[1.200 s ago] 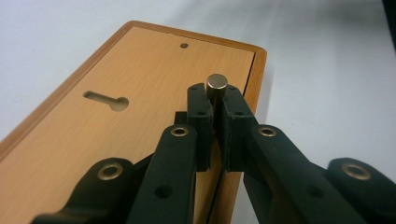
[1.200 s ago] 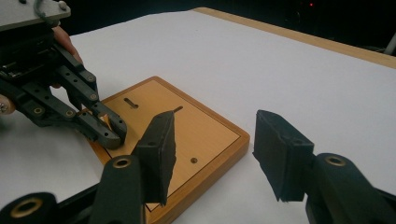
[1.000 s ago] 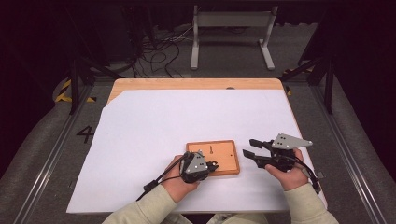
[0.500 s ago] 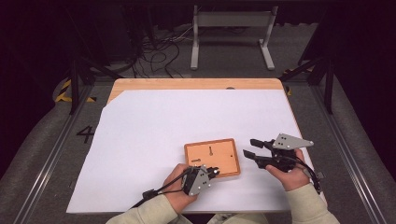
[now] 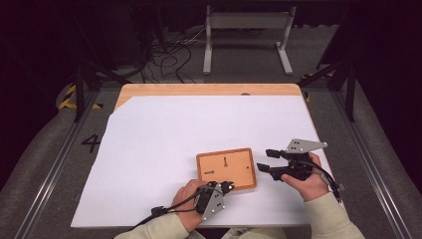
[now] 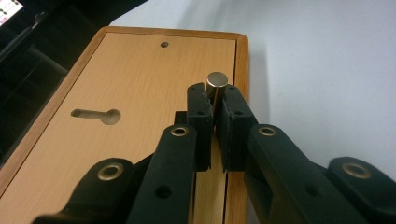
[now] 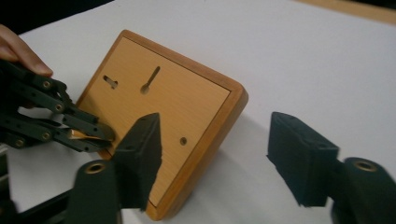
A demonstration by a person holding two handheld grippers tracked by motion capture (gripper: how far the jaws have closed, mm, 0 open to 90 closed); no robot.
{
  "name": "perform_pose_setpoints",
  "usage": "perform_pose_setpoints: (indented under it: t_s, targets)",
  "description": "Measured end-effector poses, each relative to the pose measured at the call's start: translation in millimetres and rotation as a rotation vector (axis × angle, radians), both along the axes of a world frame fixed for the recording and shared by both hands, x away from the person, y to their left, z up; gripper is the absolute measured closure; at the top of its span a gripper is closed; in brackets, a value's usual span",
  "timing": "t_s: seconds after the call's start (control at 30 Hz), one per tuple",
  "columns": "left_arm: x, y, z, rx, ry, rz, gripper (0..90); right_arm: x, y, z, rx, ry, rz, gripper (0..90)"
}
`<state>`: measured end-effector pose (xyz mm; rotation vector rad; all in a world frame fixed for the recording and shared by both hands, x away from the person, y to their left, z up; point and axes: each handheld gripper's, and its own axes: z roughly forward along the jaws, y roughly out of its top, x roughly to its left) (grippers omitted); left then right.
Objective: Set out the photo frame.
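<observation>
1. White paper [image 5: 164, 149] covers a wooden table [image 5: 209, 89]; beyond it are a dark floor with cables [image 5: 164, 50] and a metal stand [image 5: 246, 35].
2. On the paper lies a wooden board [image 5: 226, 168] with keyhole slots.
3. At the board's near edge, the left gripper [image 6: 214, 105] has its jaws clamped on a small metal pin [image 6: 217, 84] standing upright.
4. Just right of the board, the right gripper [image 5: 264, 160] has just been opening; its jaws stand wide with nothing between them, pointing at the board's edge.
5. Both hands rest low near the table's front edge.
</observation>
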<state>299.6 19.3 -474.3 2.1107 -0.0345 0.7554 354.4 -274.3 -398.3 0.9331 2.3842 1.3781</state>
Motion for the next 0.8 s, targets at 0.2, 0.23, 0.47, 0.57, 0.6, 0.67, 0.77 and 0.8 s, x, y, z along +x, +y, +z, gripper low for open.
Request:
perform_pose_setpoints:
  t_s: [0.2,0.23,0.47,0.57,0.6,0.67,0.77,0.8]
  targets:
    - [0.2,0.0,-0.1,-0.003,-0.002,0.005,84.4,22.2,14.0,-2.6,-0.025,0.152,0.021,23.1]
    - [0.2,-0.1,-0.1,-0.003,-0.001,0.007,84.4,26.6,17.2,-2.8,-0.031,0.166,0.029,22.4]
    - [-0.1,-0.1,-0.2,-0.001,-0.005,0.006,84.4,47.9,27.2,-5.6,-0.058,0.243,0.064,20.7]
    - [-0.3,-0.3,-0.6,-0.006,0.000,0.007,84.4,58.1,31.4,-8.9,-0.049,0.292,0.092,20.1]
    - [-0.2,-0.1,-0.4,-0.002,-0.001,0.007,84.4,58.1,31.4,-8.9,-0.049,0.292,0.092,20.1]
    - [-0.1,-0.3,-0.3,-0.003,-0.008,0.008,84.4,62.9,35.1,-10.7,-0.052,0.311,0.108,20.1]
    - [-0.7,-0.5,-0.6,0.001,-0.008,0.002,84.4,68.0,41.0,-13.5,-0.055,0.337,0.134,20.2]
    - [-0.7,-0.5,-0.6,0.001,-0.008,0.002,84.4,69.6,42.5,-14.6,-0.057,0.344,0.142,20.2]
